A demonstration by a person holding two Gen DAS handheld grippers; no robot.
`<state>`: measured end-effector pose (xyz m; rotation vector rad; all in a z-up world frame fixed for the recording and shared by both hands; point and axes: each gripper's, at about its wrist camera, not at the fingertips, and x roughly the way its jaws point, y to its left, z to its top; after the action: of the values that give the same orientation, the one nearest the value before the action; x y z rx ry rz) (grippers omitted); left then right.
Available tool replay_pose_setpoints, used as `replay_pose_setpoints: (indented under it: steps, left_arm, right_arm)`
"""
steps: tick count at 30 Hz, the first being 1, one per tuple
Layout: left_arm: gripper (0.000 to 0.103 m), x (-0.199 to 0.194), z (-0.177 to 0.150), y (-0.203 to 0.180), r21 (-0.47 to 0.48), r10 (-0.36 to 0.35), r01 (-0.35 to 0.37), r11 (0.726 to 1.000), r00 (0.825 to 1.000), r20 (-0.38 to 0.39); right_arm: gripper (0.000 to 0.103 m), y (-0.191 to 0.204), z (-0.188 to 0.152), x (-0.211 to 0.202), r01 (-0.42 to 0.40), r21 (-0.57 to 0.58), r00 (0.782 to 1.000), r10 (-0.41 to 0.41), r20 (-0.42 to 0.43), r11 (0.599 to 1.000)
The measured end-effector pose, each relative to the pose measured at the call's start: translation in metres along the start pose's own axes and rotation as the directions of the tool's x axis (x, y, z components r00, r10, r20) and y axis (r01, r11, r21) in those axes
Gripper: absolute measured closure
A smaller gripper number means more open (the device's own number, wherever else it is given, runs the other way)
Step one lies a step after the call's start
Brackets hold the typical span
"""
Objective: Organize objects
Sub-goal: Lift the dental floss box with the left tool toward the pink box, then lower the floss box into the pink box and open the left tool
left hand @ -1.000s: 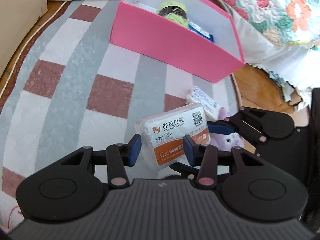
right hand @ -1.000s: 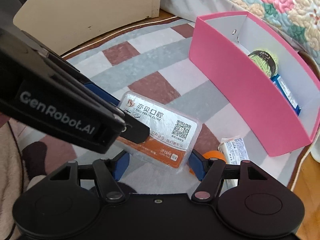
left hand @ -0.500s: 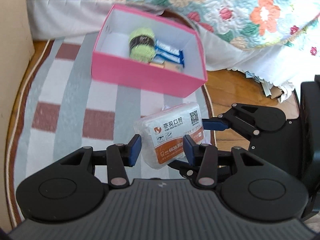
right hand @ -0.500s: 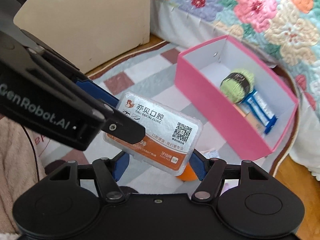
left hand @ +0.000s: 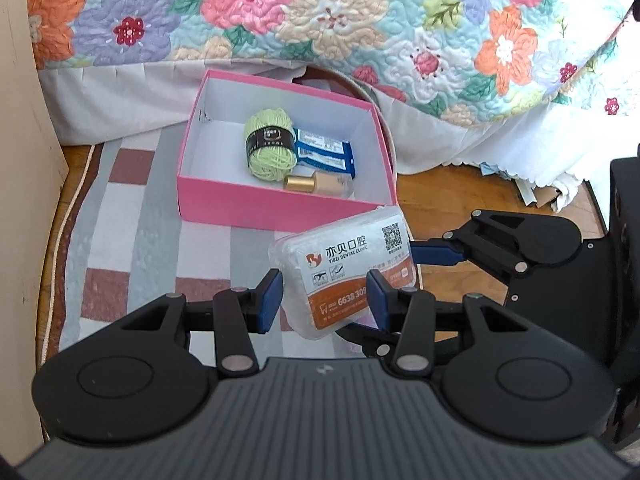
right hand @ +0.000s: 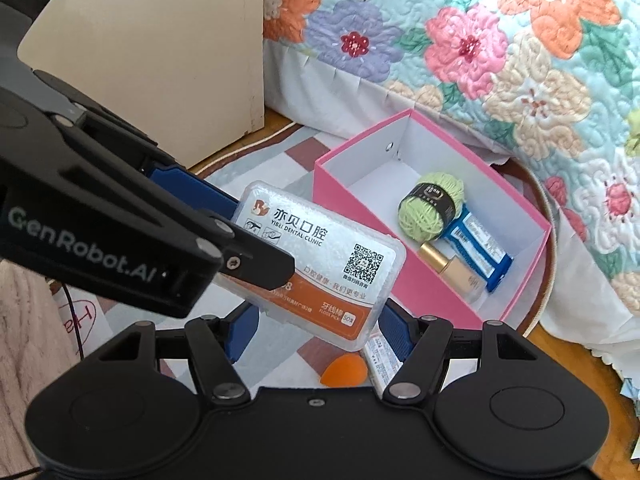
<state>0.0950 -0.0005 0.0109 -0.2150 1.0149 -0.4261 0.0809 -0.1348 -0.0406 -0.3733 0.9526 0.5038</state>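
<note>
- A bed stands at the back, covered by a quilted bedspread [left hand: 360, 12] with large flowers in pink, orange, lilac and cream on pale blue.
- Below the quilt hangs a white bed skirt [left hand: 492, 136] with a scalloped hem, reaching the floor.
- The floor is warm brown wood [left hand: 460, 196], sunlit at the right.
- A rug [left hand: 132, 216] lies on it, checked in grey, white and brownish red, with a pale corded border curving along its edge.
- A cream cabinet side [right hand: 160, 40] rises at the left, beside the bed.
- Daylight falls bright on quilt and skirt.
</note>
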Motion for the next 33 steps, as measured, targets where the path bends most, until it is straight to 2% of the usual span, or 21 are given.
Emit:
replay_pose_setpoints:
  steps: [9, 16, 22, 26, 30, 33]
  left_arm:
    - [0.058, -0.005, 0.026, -0.008, 0.034, -0.036, 0.034, 0.999, 0.997, 0.061]
    - [0.058, 0.02, 0.064, -0.018, 0.041, -0.077, 0.072, 0.997, 0.99, 0.119]
    - [0.056, 0.068, 0.099, -0.026, 0.079, -0.059, 0.047, 0.996, 0.986, 0.158]
    - [0.055, 0.108, 0.125, -0.021, 0.066, -0.071, 0.061, 0.996, 0.983, 0.167]
    - [0.056, 0.151, 0.147, -0.013, 0.055, -0.079, 0.072, 0.996, 0.987, 0.143]
    - [0.056, 0.186, 0.159, -0.003, 0.05, -0.091, 0.086, 0.995, 0.99, 0.108]
  right_arm:
    - [0.029, -0.015, 0.019, -0.011, 0.038, 0.035, 0.998, -0.04, 0.047, 0.999]
    - [0.029, -0.049, 0.032, -0.007, 0.103, 0.068, 0.987, -0.111, 0.114, 0.992]
    - [0.029, -0.087, 0.048, 0.009, 0.156, 0.087, 0.977, -0.166, 0.132, 0.984]
    - [0.029, -0.116, 0.061, 0.034, 0.193, 0.093, 0.972, -0.203, 0.115, 0.977]
    - [0.029, -0.144, 0.067, 0.068, 0.206, 0.096, 0.971, -0.215, 0.102, 0.974]
    - [0.029, -0.162, 0.066, 0.095, 0.191, 0.136, 0.978, -0.2, 0.058, 0.972]
